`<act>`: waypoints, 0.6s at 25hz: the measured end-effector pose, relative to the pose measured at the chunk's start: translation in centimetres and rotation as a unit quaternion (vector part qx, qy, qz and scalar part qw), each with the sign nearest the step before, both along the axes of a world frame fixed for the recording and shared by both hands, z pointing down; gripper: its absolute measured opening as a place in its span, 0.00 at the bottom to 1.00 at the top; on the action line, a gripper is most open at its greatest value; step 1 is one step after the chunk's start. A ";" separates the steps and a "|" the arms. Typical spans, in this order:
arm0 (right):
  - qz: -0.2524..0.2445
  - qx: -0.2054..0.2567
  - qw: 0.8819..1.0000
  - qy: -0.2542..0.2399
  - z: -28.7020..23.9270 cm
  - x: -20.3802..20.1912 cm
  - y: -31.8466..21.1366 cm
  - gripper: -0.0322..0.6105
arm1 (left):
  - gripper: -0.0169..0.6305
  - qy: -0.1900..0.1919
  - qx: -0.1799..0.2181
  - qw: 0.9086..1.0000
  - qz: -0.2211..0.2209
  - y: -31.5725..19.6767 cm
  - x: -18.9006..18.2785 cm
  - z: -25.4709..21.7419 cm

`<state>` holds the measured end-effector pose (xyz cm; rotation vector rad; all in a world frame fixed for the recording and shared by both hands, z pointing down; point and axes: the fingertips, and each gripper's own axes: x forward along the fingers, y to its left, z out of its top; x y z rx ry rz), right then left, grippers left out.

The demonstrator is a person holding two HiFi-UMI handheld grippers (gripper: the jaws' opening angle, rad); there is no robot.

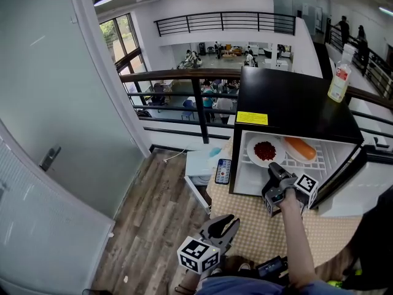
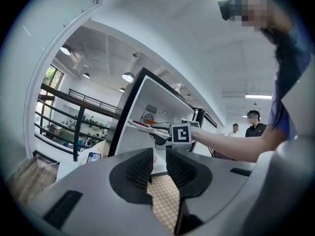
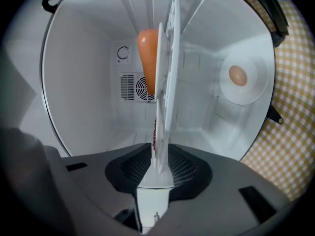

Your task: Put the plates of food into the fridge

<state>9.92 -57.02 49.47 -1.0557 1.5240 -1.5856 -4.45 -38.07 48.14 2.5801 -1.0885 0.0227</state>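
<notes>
A black mini fridge [image 1: 288, 103] stands open on a checked tablecloth [image 1: 245, 208]. On its wire shelf [image 1: 325, 158] lie a white plate of red beans [image 1: 264, 150] and a plate with an orange food piece [image 1: 301, 149]. My right gripper [image 1: 274, 172] reaches into the fridge front and is shut on the bean plate's near rim [image 3: 158, 132]; the orange food [image 3: 147, 53] shows beyond it. A third plate with an egg [image 3: 237, 75] sits on the fridge floor. My left gripper [image 1: 222, 226] hangs low before the table, open and empty [image 2: 159, 163].
A phone [image 1: 223, 171] lies on the table left of the fridge. A bottle [image 1: 339, 75] stands on the fridge top. The fridge door [image 1: 347, 174] hangs open at the right. A railing [image 1: 184, 97] runs behind, and two people [image 2: 251, 124] stand beyond the fridge.
</notes>
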 end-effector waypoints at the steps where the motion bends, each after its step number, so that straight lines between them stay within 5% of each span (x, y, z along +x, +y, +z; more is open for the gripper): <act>1: -0.002 0.002 1.000 0.004 0.0 0.1 0.3 0.20 | 0.17 0.000 0.000 1.000 0.001 0.1 0.1 0.0; 8: -0.024 0.023 0.995 0.097 0.5 0.8 4.3 0.20 | 0.17 -0.001 0.002 1.000 0.018 0.5 1.0 -0.2; 15: -0.068 0.051 0.968 0.235 0.8 -0.4 10.7 0.20 | 0.17 -0.001 0.000 0.999 0.037 1.0 1.4 0.0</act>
